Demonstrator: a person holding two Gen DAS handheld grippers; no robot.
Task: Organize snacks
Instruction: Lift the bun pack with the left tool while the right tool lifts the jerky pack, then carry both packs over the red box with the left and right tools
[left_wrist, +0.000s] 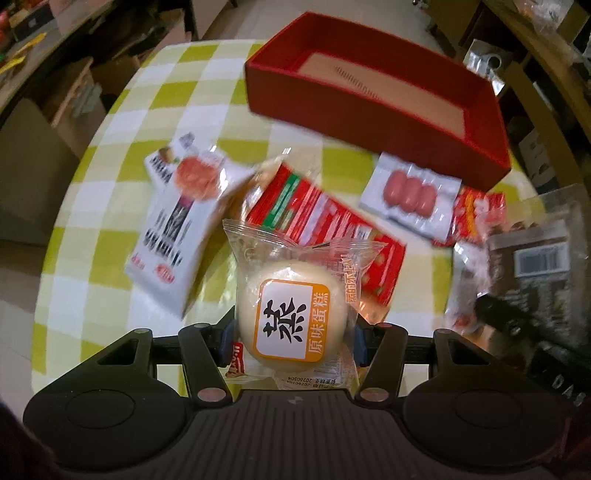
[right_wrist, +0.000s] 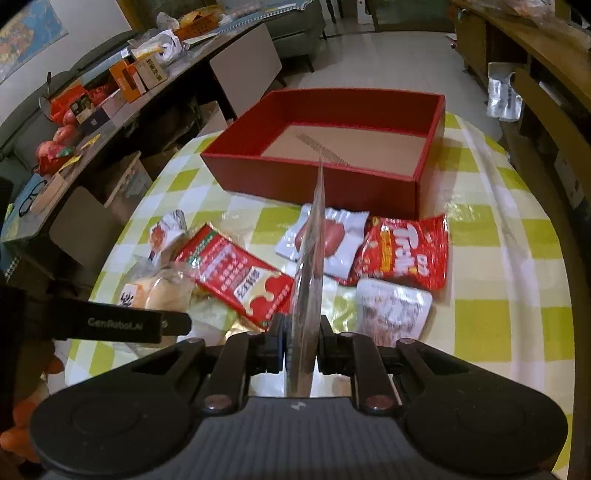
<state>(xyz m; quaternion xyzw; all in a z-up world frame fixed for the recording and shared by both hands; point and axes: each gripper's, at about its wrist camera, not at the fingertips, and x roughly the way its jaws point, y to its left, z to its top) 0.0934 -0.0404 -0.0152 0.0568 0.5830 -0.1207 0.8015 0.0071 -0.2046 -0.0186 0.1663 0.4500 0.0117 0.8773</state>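
My left gripper (left_wrist: 293, 334) is shut on a round pale steamed cake (left_wrist: 291, 295) in a clear wrapper with an orange-edged label, held above the checked table (left_wrist: 122, 110). My right gripper (right_wrist: 301, 339) is shut on a thin flat clear packet (right_wrist: 310, 266), seen edge-on and standing upright. In the left wrist view that packet (left_wrist: 535, 254) shows dark contents at the right edge. The open red box (right_wrist: 314, 181) stands empty at the far side of the table, and its near wall (left_wrist: 351, 110) also shows in the left wrist view. One left finger (right_wrist: 147, 325) and the cake (right_wrist: 159, 291) show low left.
Loose on the table before the box: a red flat packet (right_wrist: 236, 273), a white sausage packet (right_wrist: 343, 236), a red Trolli bag (right_wrist: 406, 251), a white packet (right_wrist: 391, 310) and a white tomato-printed packet (left_wrist: 173, 229). A cluttered side counter (right_wrist: 92, 107) runs along the left.
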